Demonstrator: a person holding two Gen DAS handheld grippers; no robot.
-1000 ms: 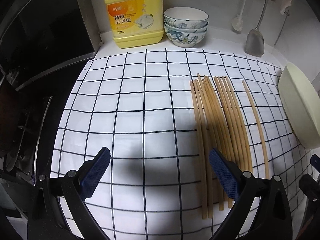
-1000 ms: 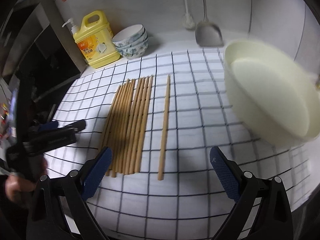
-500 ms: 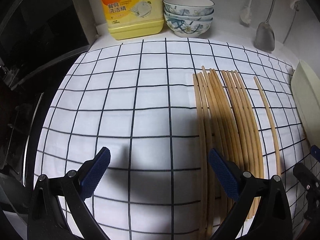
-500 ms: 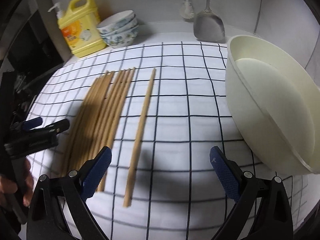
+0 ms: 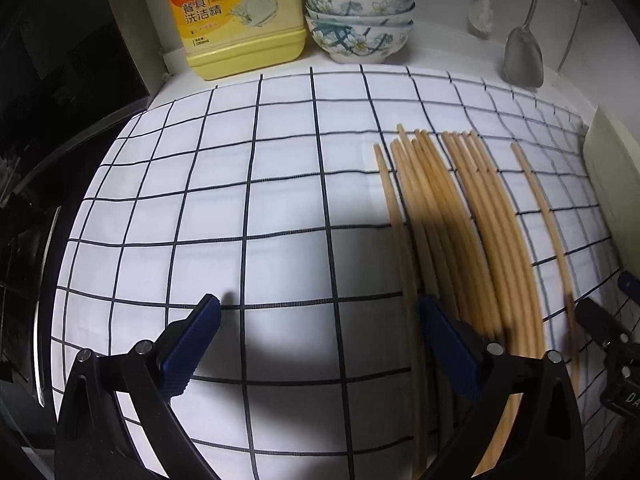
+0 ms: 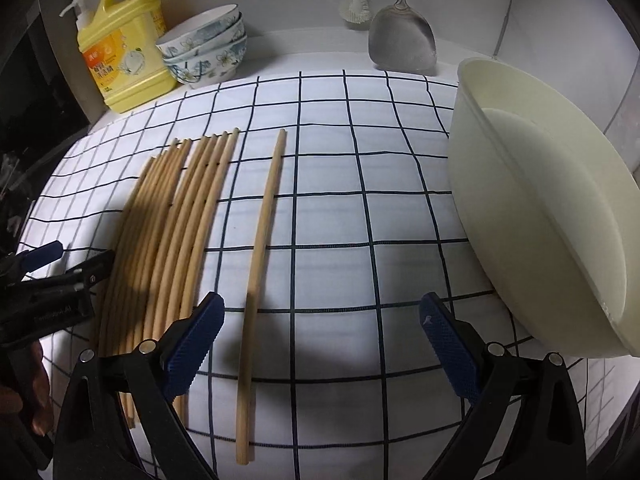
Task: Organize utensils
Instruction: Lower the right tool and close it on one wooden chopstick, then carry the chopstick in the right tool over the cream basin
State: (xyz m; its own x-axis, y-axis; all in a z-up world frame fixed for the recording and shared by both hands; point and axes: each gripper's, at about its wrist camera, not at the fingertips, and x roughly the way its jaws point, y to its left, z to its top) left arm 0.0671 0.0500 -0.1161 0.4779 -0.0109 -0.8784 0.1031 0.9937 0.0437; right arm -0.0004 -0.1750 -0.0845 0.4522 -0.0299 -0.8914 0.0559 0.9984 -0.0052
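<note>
Checked cloth [image 6: 340, 216] covers tabletop. Chopstick bundle [image 6: 168, 236] centre-left, single chopstick [image 6: 260, 248] beside it, apart. Light, stiff, smooth, probably slippery: grip mid-shaft. Left tongs [image 5: 320, 344], right tongs [image 6: 320, 344] both released, empty.

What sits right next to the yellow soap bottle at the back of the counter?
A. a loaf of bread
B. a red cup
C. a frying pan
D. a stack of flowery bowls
D. The stack of flowery bowls stands just beside the yellow soap bottle against the back wall, beyond the checked cloth; no cup, pan or bread shows there.
</note>
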